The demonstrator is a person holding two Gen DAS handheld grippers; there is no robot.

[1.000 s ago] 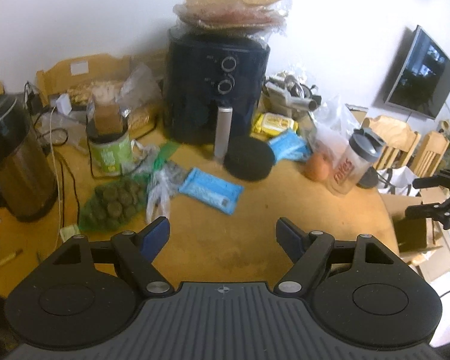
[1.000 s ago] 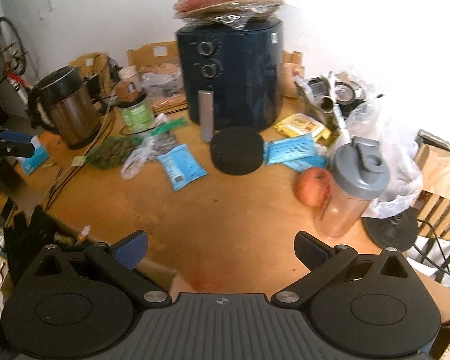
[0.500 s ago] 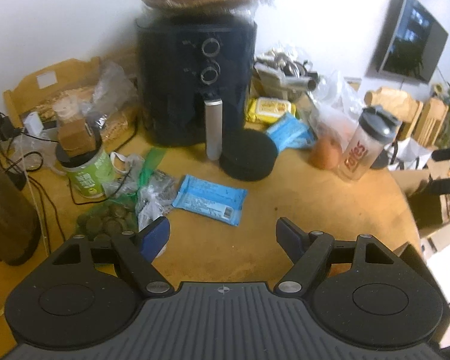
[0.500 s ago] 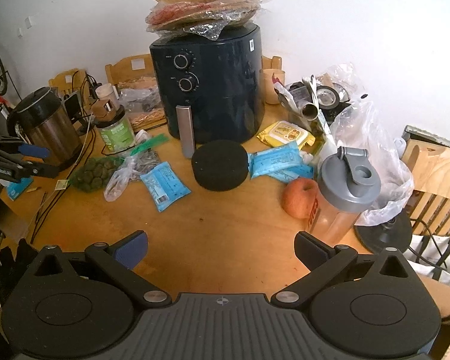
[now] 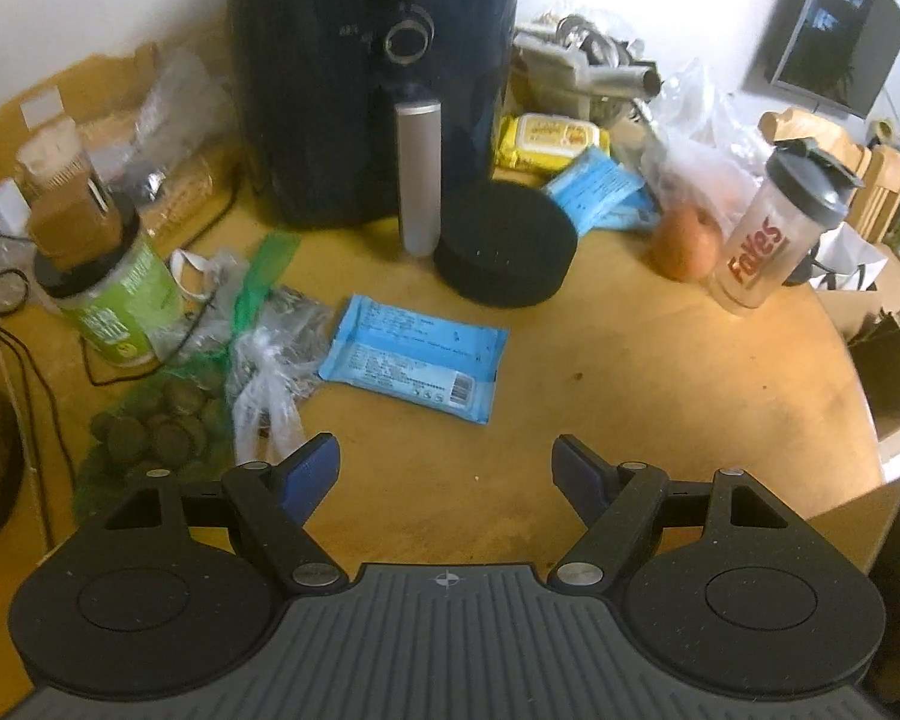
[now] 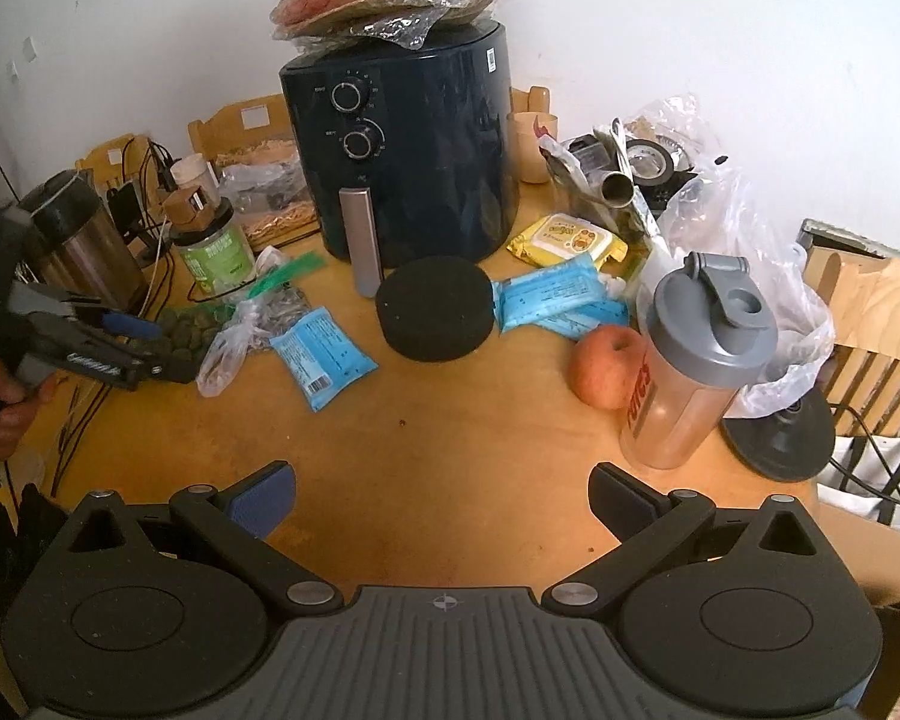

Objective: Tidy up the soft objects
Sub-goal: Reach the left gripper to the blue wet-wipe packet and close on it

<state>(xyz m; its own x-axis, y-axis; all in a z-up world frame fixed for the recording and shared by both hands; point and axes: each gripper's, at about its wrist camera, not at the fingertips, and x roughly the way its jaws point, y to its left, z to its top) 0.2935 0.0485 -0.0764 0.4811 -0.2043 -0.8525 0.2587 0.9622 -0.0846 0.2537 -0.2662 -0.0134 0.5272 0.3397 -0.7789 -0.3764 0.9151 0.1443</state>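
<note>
Blue wipes pack [image 5: 413, 354] lies flat on the wooden table [image 5: 660, 396], just in front of the black round sponge pad [image 5: 504, 252] and beside the clear plastic bag [image 5: 270, 360]; more blue packs [image 6: 549, 294] and a yellow pack [image 6: 567, 240] sit past the pad near the air fryer [image 6: 408, 162]. Step looks like approach for a first pick, nothing held. Left gripper [image 5: 444, 468] fingers spread wide and empty, aimed down with the blue pack just ahead of its tips; right gripper [image 6: 441, 498] also wide open and empty over bare table. Next move probably: lower the left, straddle the pack across its short side, close gently since it squashes. Table is cluttered: green jar [image 5: 111, 300], mesh bag of dark round things [image 5: 150, 426] (contents unclear), apple [image 6: 606, 366], shaker bottle [image 6: 696, 360], kettle [image 6: 72, 234]. White wall behind, wall screen [image 5: 834, 18] and wooden chairs [image 5: 858, 168] to the right.
</note>
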